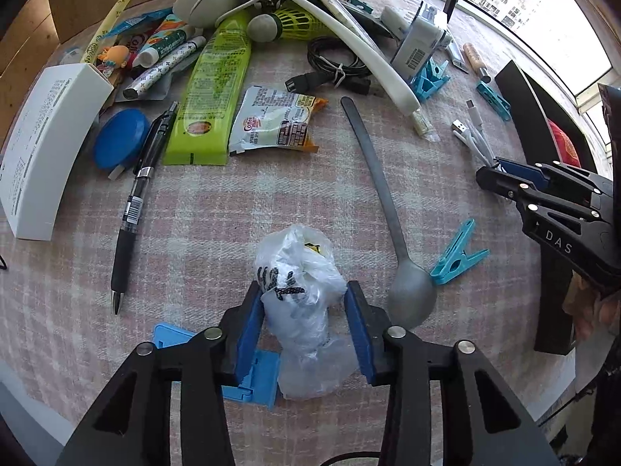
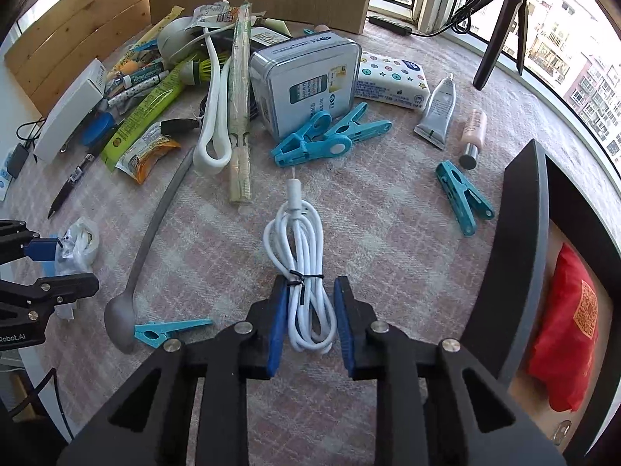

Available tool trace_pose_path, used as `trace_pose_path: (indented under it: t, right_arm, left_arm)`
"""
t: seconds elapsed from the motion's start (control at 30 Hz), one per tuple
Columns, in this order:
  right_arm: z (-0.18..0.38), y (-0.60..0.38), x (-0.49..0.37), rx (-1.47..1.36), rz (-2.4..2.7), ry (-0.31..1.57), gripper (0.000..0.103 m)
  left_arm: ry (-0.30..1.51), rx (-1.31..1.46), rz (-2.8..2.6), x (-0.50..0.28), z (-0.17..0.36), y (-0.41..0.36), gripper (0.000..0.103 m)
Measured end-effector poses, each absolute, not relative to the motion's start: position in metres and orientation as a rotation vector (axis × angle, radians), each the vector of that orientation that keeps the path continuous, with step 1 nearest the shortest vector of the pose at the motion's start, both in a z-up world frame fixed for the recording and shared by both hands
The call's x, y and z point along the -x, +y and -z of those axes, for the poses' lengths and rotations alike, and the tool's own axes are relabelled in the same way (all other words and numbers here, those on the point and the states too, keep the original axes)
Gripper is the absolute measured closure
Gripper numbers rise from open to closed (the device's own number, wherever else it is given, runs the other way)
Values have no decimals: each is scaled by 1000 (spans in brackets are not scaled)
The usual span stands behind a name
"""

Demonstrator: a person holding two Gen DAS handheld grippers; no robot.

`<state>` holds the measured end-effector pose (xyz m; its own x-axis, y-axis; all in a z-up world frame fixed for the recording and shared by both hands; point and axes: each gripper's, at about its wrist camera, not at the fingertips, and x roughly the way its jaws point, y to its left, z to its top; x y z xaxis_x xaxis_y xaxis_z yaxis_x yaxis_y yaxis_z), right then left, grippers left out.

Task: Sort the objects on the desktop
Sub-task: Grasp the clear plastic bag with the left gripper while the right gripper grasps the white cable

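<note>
Cluttered checked tablecloth (image 1: 217, 209), left gripper (image 1: 304, 306) clamping plastic bag (image 1: 302, 272), right gripper (image 2: 310, 310) clamping white cable (image 2: 299, 240), spoon (image 1: 388, 209) between.

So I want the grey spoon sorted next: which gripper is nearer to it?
Left. The left gripper straddles the plastic bag right beside the spoon bowl. The right gripper is further off, around the white cable.

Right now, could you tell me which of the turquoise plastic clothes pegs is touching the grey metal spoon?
The single turquoise plastic clothes peg lying against the grey metal spoon bowl; the pegs beside the tin box and the black tray lie apart from it.
</note>
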<state>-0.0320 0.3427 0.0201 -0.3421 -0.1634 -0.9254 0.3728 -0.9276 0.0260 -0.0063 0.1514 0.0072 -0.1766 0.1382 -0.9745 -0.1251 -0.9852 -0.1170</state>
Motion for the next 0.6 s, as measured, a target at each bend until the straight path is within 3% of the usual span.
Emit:
trace_pose_path:
  t: [0.23,0.6]
  right_arm:
    - [-31,349,25,-1552,2346,148,81]
    - [-73,392,8,-1460,2489,-68,82]
  left_arm:
    - [-110,1842,-2306,6,-18,143,70]
    - [-92,1714,-2316,23,-57,165,71]
